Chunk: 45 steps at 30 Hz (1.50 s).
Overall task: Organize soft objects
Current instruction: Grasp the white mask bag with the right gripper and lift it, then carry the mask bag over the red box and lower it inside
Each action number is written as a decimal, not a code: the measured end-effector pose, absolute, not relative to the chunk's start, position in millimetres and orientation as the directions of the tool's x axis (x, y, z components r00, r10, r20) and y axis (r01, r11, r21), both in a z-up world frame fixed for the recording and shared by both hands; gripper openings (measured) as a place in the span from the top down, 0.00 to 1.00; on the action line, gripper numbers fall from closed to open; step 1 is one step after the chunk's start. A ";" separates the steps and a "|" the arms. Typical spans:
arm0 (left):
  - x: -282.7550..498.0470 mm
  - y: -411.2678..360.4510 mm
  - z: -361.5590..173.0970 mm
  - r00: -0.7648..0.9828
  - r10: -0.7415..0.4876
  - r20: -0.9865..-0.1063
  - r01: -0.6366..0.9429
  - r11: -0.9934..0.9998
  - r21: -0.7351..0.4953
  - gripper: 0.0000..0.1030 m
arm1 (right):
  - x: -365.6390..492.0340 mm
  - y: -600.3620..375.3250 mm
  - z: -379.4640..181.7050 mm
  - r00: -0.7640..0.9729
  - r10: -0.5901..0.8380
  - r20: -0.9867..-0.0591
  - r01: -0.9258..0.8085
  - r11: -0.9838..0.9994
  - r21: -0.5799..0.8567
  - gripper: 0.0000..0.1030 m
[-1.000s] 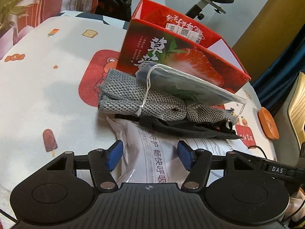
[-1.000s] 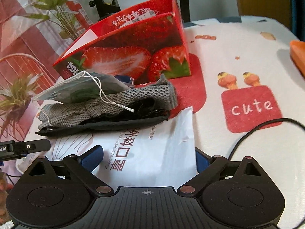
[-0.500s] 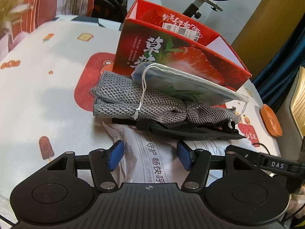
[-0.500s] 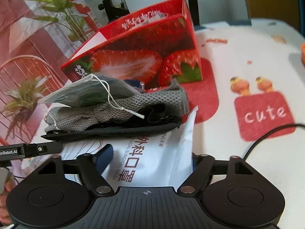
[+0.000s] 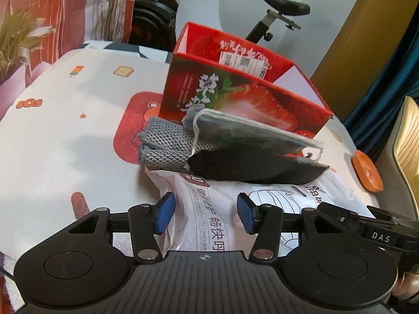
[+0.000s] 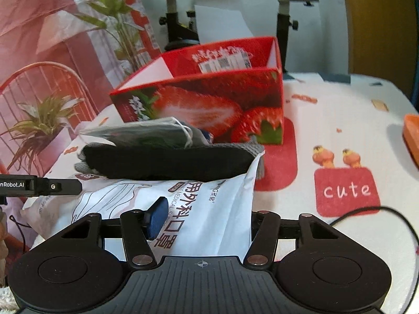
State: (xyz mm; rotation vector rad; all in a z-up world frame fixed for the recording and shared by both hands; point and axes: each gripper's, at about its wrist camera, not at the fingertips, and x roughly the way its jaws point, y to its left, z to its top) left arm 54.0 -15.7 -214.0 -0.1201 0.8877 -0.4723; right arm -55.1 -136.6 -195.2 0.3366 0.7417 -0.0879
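A white mask packet (image 5: 209,209) carries a stack: a black insole (image 5: 251,164), a grey knitted cloth (image 5: 167,144) and a bagged face mask (image 5: 251,130). The stack is raised off the table, in front of the open red strawberry box (image 5: 235,99). My left gripper (image 5: 205,216) is shut on one end of the packet. My right gripper (image 6: 204,217) is shut on the other end of the packet (image 6: 204,204); its right finger is hidden behind the packet. The insole (image 6: 167,162) and box (image 6: 209,110) also show in the right wrist view.
The table has a white cartoon-print cloth (image 5: 65,130). An orange dish (image 5: 366,170) lies at the table's right edge, and a black cable (image 6: 366,217) runs across the cloth. An exercise bike (image 5: 277,15) and plants (image 6: 39,125) stand beyond the table.
Both grippers have lifted the packet with the stack on it; the black insole now shows its underside, and the strawberry box's open top has come into view.
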 end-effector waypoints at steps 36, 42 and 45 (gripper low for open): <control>64.6 0.6 -155.1 0.657 -0.472 -0.588 0.493 0.859 -0.138 0.47 | -29.7 -120.8 -111.9 0.821 0.074 -0.566 -0.193 0.969 -0.154 0.82; 86.3 -0.8 -149.4 0.654 -0.476 -0.588 0.492 0.858 -0.148 0.48 | -21.3 -118.1 -106.8 0.837 0.037 -0.546 -0.223 0.934 -0.278 0.89; 94.7 -4.7 -145.1 0.650 -0.482 -0.588 0.506 0.852 -0.138 0.48 | -17.3 -121.9 -102.2 0.851 0.025 -0.525 -0.215 0.928 -0.305 0.89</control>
